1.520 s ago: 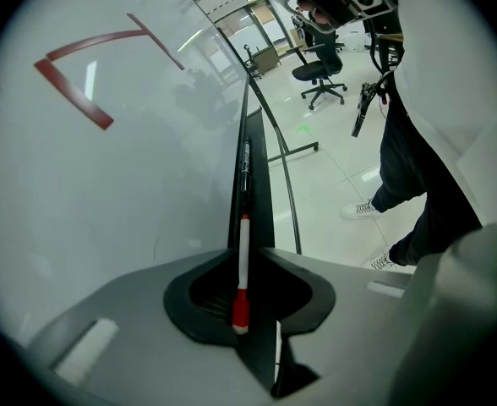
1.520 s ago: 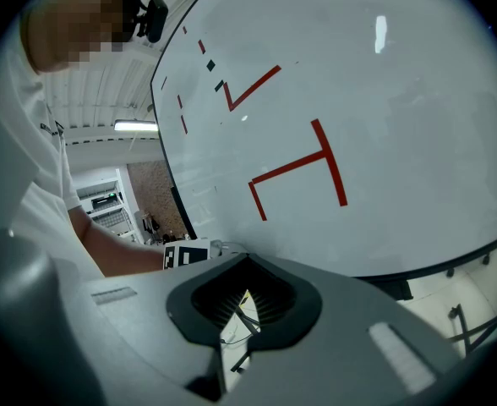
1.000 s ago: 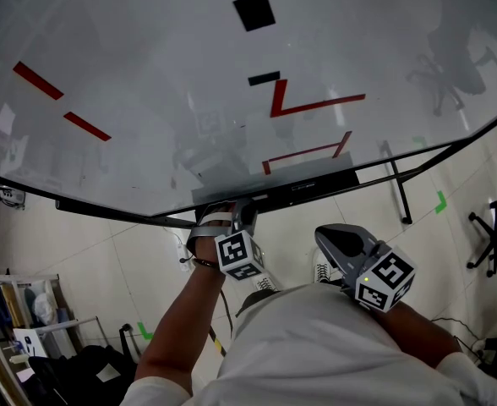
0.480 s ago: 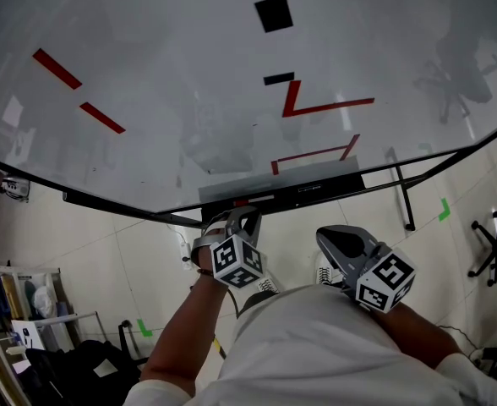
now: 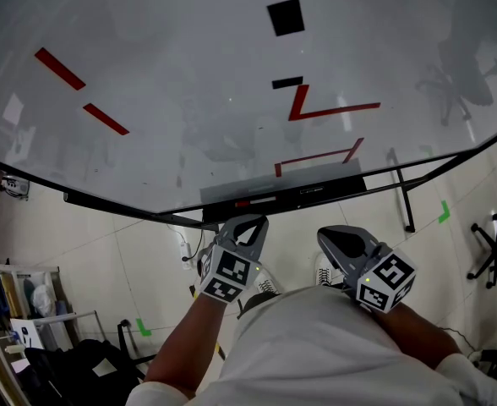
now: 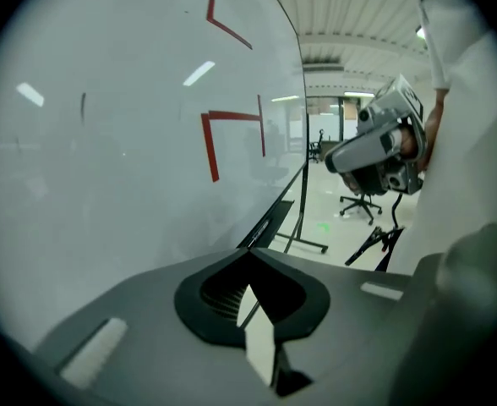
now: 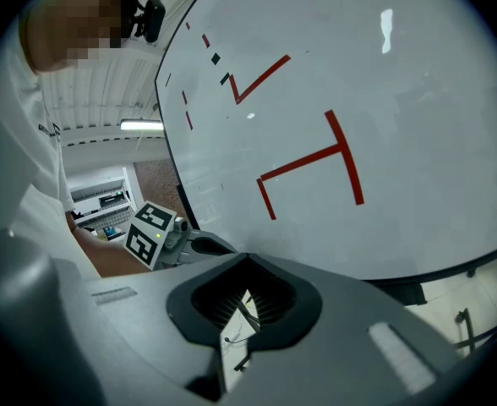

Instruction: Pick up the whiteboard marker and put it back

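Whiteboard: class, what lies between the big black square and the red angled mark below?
A small black rectangle, just above the red angled mark, below the big black square; head view shows it.

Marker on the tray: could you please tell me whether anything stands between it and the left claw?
Nothing visible does. The marker lies on the tray under the whiteboard. The left claw is just short of it, shut and empty, with only open air between them.

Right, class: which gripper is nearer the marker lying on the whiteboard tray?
Left. The left gripper sits just below the marker; the right gripper is lower and off to the right.
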